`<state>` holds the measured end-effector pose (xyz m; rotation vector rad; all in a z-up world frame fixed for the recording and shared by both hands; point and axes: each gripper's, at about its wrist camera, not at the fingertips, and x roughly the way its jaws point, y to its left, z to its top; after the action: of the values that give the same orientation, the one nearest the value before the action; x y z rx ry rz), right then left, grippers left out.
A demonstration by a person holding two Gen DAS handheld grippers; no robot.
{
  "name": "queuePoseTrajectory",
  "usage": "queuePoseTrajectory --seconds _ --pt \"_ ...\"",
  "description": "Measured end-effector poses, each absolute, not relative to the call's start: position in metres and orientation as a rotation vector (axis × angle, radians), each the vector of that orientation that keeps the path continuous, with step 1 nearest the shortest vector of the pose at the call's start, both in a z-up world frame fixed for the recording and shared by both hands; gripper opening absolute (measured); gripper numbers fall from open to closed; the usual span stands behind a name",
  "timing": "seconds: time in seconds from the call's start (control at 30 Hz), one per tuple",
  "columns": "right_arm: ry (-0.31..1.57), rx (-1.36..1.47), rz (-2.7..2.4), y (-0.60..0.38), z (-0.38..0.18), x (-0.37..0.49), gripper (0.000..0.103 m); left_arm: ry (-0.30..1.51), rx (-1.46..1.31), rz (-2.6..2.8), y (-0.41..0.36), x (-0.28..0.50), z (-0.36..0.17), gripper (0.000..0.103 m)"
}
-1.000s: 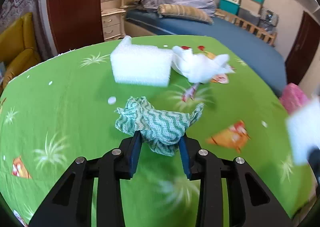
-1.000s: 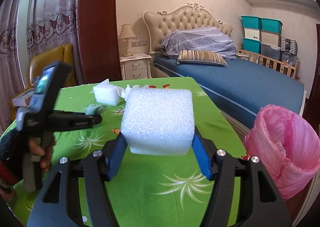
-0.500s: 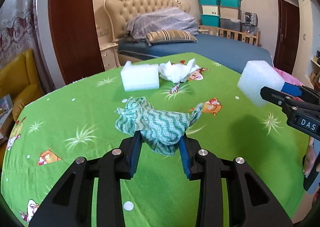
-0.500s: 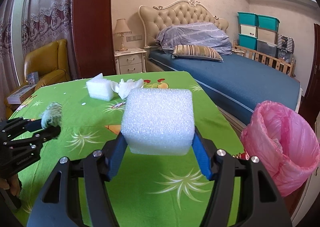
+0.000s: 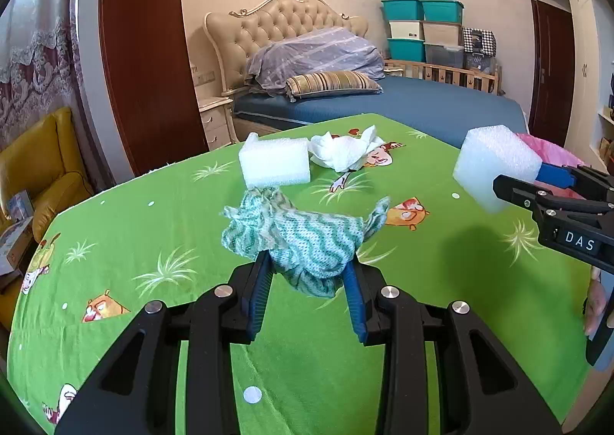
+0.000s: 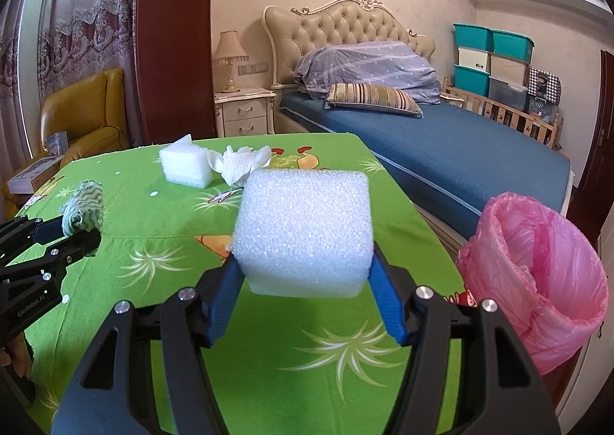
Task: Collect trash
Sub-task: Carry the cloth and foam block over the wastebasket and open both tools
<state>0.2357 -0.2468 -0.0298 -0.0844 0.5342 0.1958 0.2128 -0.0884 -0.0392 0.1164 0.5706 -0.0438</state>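
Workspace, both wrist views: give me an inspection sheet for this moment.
Surface: table under a green cartoon-print cloth, a few white specks on it.
Job's things: green wavy cloth and a white foam block both held; another foam block and crumpled tissue lie side by side at the far edge; pink-lined bin stands off the table's right side.
Clutter: nothing seen.
Grippers: left tongs shut on the green wavy cloth; right tongs shut on the white foam block.
Cables: nothing seen.
Surroundings: bed, nightstand with lamp, yellow armchair, stacked storage boxes.
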Motion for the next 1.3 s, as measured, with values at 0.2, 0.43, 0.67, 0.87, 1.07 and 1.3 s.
queuePoseTrajectory --seconds 0.2,0.43,0.67,0.87,1.07,1.3 --pt "0.500 -0.115 0.201 -0.242 -0.025 0.221 0.061 0.527 0.135 -0.025 -0.093 0.204 -0.035 0.033" --pt "0.458 -0.138 0.224 -0.244 -0.013 0.189 0.061 0.521 0.114 -0.008 -0.090 0.202 -0.033 0.033" --pt "0.471 -0.110 0.241 -0.255 -0.016 0.174 0.061 0.490 0.133 -0.013 -0.096 0.196 -0.032 0.033" --pt "0.450 -0.112 0.238 -0.268 -0.013 0.159 0.061 0.546 0.019 -0.122 -0.096 0.192 -0.031 0.033" --pt "0.450 -0.087 0.208 -0.292 -0.016 0.153 0.061 0.541 0.085 -0.186 -0.129 0.182 -0.028 0.033" --pt "0.453 -0.054 0.170 -0.316 -0.016 0.149 0.061 0.559 0.167 -0.280 -0.172 0.181 -0.026 0.034"
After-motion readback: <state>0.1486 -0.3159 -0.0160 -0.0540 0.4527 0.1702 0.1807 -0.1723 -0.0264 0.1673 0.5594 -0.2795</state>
